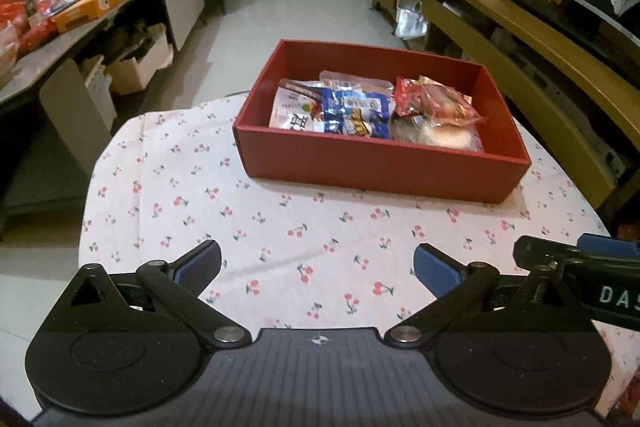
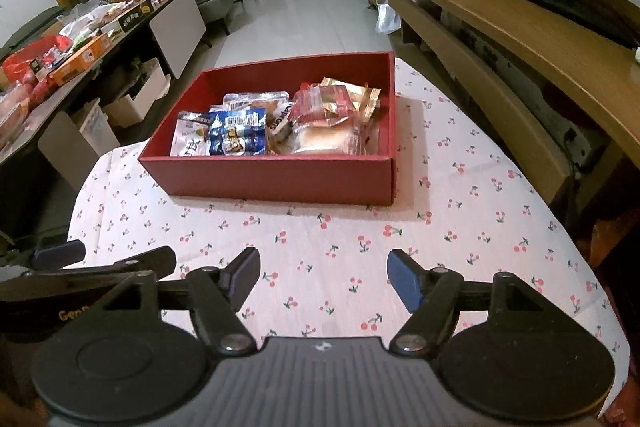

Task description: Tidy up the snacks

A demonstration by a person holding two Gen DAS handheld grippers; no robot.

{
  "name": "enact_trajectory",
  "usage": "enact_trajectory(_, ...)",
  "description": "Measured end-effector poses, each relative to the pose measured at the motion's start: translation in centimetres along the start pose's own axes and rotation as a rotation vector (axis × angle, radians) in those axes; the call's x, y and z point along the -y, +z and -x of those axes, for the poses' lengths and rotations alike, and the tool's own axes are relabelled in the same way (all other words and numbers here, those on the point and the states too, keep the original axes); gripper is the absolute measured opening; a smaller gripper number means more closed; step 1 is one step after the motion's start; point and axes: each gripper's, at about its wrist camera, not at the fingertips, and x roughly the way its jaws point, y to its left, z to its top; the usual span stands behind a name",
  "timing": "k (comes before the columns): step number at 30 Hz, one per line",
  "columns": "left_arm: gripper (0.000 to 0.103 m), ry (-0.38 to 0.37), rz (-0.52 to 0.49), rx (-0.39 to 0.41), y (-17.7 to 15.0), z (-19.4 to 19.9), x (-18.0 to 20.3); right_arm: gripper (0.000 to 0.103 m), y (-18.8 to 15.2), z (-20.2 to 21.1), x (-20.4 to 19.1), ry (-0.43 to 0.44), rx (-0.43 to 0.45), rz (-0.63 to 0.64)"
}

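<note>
A red box [image 1: 384, 167] of wrapped snacks [image 1: 352, 115] sits on a cherry-print tablecloth [image 1: 240, 227] — at twelve o'clock from both grippers. The left gripper [image 1: 318, 267] hangs with jaws wide and empty; the right gripper [image 2: 322, 277] — just beside it at three o'clock — is parted too, gripping nothing.

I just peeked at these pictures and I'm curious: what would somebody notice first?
The open red cardboard box stands out first, sitting toward the far side of the round table with the cherry-print cloth. It holds shiny snack packets, like a blue-and-white wrapped packet beside a red crinkly packet. Close to the camera, the left gripper and right gripper are open over the cloth, holding nothing.
</note>
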Motion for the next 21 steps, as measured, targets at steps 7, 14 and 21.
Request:
enact_trajectory(7, 0.103, -0.01, 0.005, 0.003, -1.0, 0.7, 0.0, 0.076, -1.2, 0.8, -0.1, -0.002, -0.004, 0.002)
enact_trajectory(14, 0.103, -0.012, -0.003, 0.004, -1.7, 1.1, 0.0, 0.076, -2.0, 1.2, -0.2, -0.001, -0.012, 0.006)
enact_trajectory(21, 0.103, -0.012, 0.0, 0.003, -2.1, 1.4, -0.1, 0.076, -2.4, 1.5, -0.3, 0.003, -0.015, 0.012)
